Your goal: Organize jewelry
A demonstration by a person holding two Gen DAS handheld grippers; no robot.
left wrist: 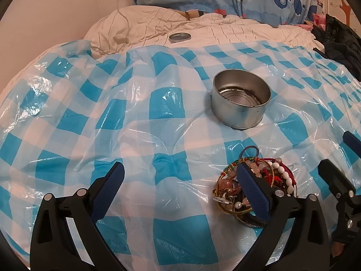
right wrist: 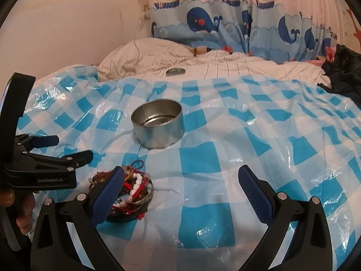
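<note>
Both hand-held grippers hung wide open over the bed, holding nothing.

Left hand-held gripper (left wrist: 180, 187) had the jewelry pile (left wrist: 252, 185) behind its right finger (left wrist: 252, 192); right hand-held gripper (right wrist: 180, 187) had the same pile (right wrist: 126, 192) behind its left finger (right wrist: 108, 194), so the pile lay between the two tools. Ahead of both stood an open tin (left wrist: 241, 99) on the checked plastic sheet (left wrist: 112, 122), apart from the pile. Farther ahead, a lid (left wrist: 179, 37) lay on the quilt (left wrist: 140, 27).
</note>
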